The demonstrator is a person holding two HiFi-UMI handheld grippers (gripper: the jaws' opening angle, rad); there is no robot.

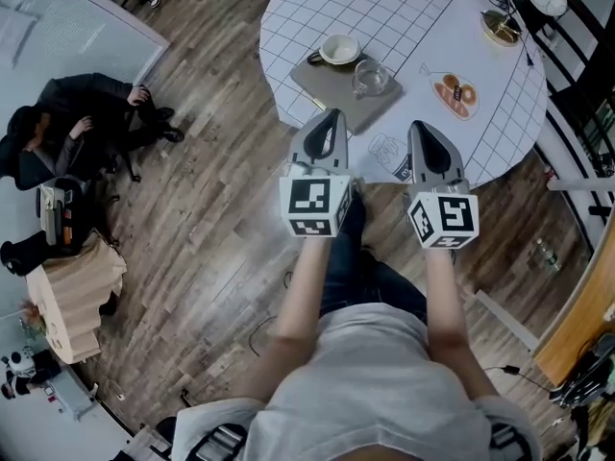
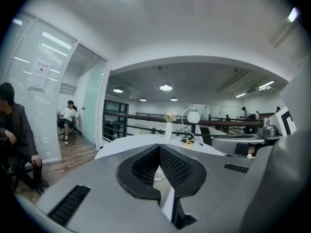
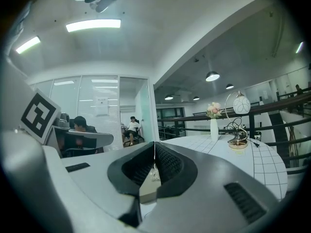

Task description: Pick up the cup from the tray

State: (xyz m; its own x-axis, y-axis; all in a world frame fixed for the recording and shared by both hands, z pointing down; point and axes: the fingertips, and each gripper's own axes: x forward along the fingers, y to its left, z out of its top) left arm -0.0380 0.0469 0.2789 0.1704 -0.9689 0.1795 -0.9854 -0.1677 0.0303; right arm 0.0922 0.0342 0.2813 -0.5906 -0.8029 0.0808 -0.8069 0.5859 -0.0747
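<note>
Overhead, we look down on a round table [image 1: 413,8] under a white cloth with a grid pattern. It stands on a wood-plank floor [image 1: 221,219] in an open office, where a person in dark clothes [image 1: 77,128] sits off to the left. At the table's far side are a slim vase of flowers [image 3: 214,125] and a globe lamp [image 3: 241,103]. Some orange-brown food [image 1: 456,92] lies toward the right. A grey tray [image 1: 332,96] sits near the table's near edge. The white cup [image 1: 339,49] is on its far left part and a clear glass [image 1: 371,78] just right of and nearer than the cup. We see the left gripper [image 1: 334,113] with its jaws pressed together on nothing, its tip showing over the tray's near edge. The cup lies farther along, apart from the tip. The right gripper [image 1: 419,125] is likewise closed and empty, over the table's near edge to the right of the tray, with the cup well off to its far left.
</note>
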